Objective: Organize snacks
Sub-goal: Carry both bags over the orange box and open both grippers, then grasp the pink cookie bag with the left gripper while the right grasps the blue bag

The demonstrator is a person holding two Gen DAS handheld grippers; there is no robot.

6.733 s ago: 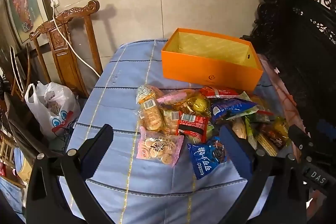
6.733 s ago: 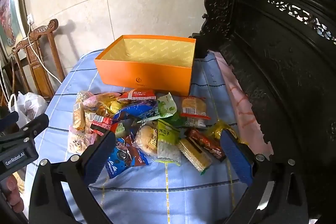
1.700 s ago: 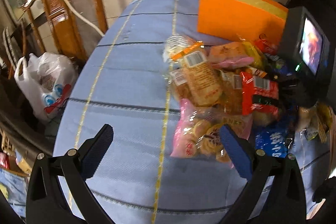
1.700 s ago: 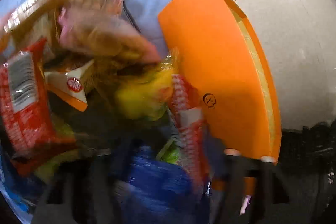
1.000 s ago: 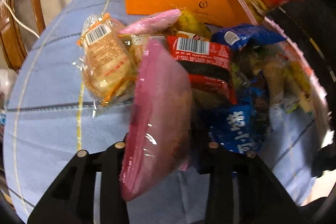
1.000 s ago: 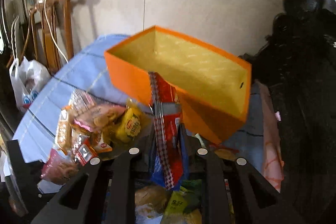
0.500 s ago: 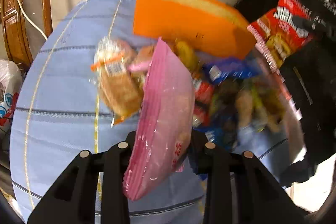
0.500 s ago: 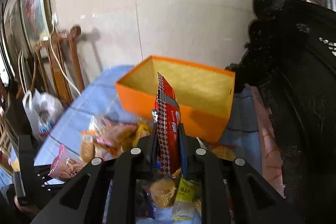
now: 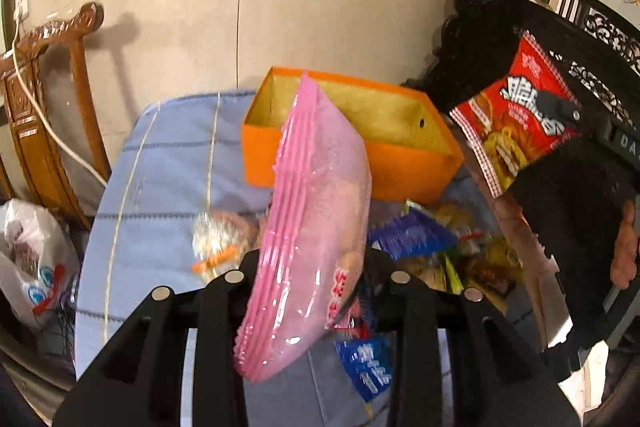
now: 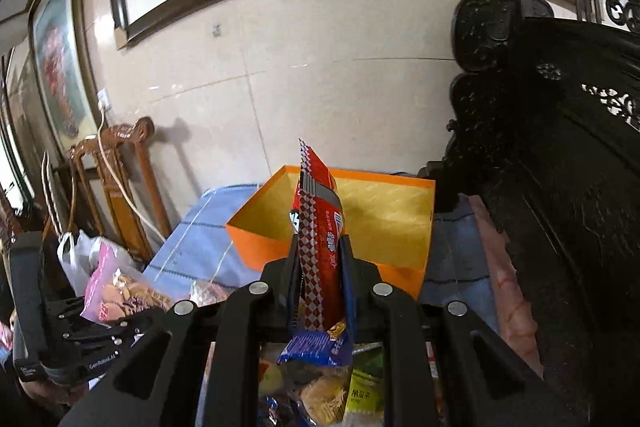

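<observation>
**A:** Item one, your left gripper point(image 9: 310, 269). What's in it?

**B:** Pink biscuit bag point(image 9: 316, 223), pinched edge-on between the jaws, which stand narrow around its lower part. In the left wrist view the bag rises toward 12 o'clock and its top covers part of the orange box point(image 9: 400, 163). In the right wrist view you see the same bag at 9 o'clock, with round biscuits showing through the clear front.

**A:** Item two, your right gripper point(image 10: 320, 277).

**B:** Red snack packet point(image 10: 320, 239) with a white-and-red checked edge, held upright and edge-on. Jaws narrow, clamped on its lower part. In the left wrist view the packet's printed face hangs in the air at 2 o'clock, up and to the right of the box.

**A:** Item three, the box.

**B:** Orange outside, yellow lining, open top. It sits on the blue striped tablecloth point(image 9: 168, 163) at the far end of the table, at 12 o'clock in both views. What shows of its inside holds no snacks.

**A:** Item four, loose stock.

**B:** Snack pile point(image 9: 436, 247) on the cloth between you and the box. A blue packet point(image 9: 368, 367) with white characters lies nearest, at 6 o'clock in the left view. A clear bag with an orange tie point(image 9: 218, 243) lies at the pile's 9 o'clock edge. The rest is blurred.

**A:** Surroundings?

**B:** Carved wooden chair point(image 9: 44, 99) at 9 o'clock with a white cable over it; white plastic bag point(image 9: 32, 267) at its foot; dark carved furniture point(image 10: 560, 187) at 3 o'clock.
</observation>
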